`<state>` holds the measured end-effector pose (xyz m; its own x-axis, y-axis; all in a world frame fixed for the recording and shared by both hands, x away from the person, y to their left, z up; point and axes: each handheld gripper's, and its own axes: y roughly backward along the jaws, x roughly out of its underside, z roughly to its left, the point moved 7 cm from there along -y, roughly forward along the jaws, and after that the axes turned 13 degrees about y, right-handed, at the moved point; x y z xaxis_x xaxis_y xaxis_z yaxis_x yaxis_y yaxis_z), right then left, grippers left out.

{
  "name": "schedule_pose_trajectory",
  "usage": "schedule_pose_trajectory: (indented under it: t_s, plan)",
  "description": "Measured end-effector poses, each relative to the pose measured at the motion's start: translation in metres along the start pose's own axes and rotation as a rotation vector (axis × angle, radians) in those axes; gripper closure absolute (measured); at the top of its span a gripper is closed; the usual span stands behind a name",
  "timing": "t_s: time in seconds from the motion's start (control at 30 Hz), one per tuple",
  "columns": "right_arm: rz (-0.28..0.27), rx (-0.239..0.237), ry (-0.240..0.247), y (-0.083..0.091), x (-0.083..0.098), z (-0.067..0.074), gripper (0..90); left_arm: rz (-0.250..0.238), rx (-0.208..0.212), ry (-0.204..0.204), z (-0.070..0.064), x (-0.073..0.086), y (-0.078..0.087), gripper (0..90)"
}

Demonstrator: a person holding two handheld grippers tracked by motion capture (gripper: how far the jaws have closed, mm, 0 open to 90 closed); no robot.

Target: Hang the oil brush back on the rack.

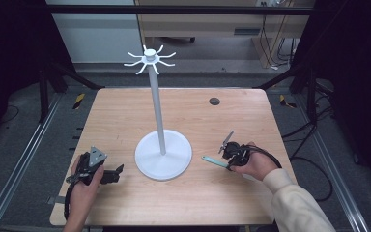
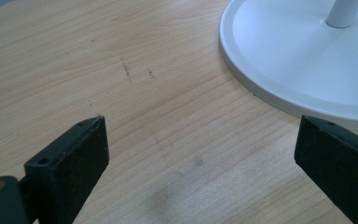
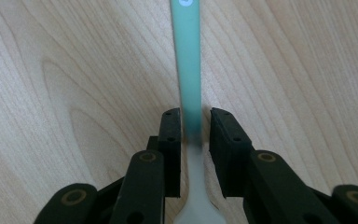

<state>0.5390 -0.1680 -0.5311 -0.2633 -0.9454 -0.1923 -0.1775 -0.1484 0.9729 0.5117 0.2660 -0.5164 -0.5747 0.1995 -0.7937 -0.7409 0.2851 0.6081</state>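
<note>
Resting low on the worktop [image 1: 125, 111], right tool [image 3: 195, 122]: jaws drawn narrow around the teal handle of a utensil [image 3: 188, 60], a sliver of gap at one pad, so not clearly clamped. Utensil lies flat on the wood, handle running away from the jaws; in the high view it sits just right of the white stand [image 1: 163, 153]. Left tool [image 2: 200, 144]: jaws wide, nothing between them, beside the stand's round base.
</note>
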Motion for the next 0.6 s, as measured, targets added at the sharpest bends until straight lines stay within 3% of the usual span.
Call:
schedule_pose_trajectory:
  t_s: [0.6]
  plan:
    - [0.025,-0.037,0.002,-0.0027,0.0035,-0.0016,80.2,0.000,0.000,-0.001,-0.0001,0.0000,0.0001,2.6]
